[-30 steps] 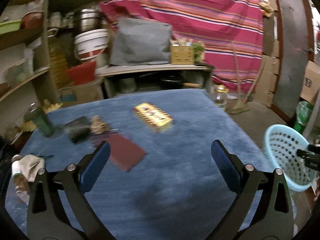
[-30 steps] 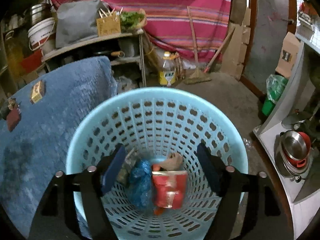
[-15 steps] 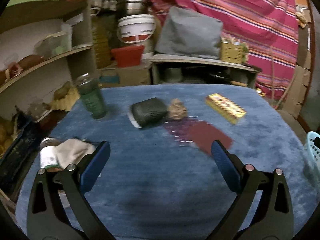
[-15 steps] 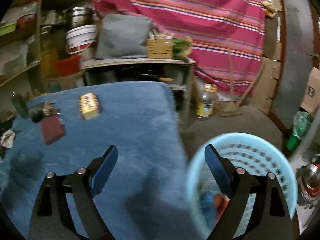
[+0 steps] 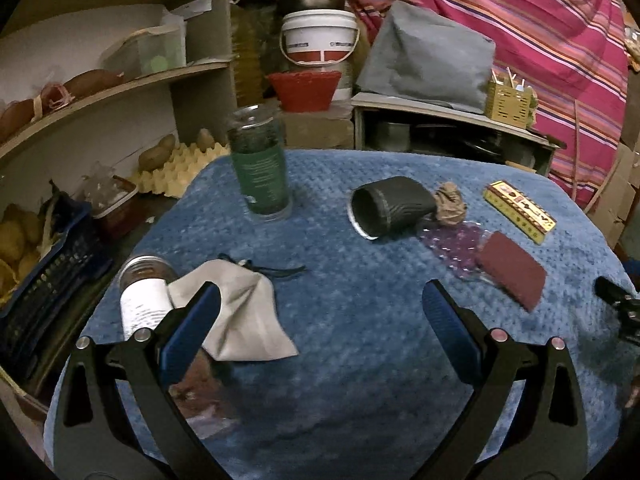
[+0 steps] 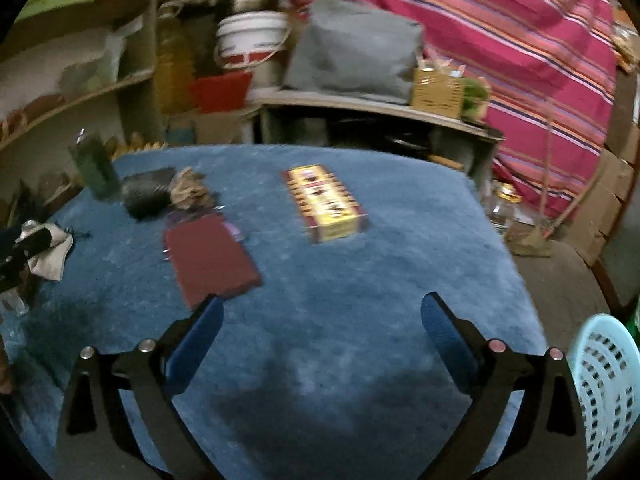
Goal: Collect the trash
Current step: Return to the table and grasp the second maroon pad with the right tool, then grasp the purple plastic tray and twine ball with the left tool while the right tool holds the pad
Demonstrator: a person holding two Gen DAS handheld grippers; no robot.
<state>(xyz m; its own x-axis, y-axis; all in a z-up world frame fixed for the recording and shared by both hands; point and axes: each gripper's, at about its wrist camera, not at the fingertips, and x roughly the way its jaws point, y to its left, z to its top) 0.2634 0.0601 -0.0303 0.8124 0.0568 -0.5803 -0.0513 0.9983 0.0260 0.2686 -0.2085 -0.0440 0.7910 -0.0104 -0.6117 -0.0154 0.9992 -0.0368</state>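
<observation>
Trash lies scattered over the blue-covered table: a crumpled brown wad touching a tipped black cup, a maroon pad partly over a clear blister sheet, and a yellow carton lying well apart from them. We judge these are spread flat so each can be taken singly. Nearer our left side, a grey cloth rests against a fallen white-labelled jar, with a green jar upright beyond. Our left gripper hovers above the cloth, fingers wide apart and holding nothing. Our right gripper is likewise spread and empty, poised over bare covering just short of the pad. A pale blue basket, the likely destination, stands off the table's right edge.
</observation>
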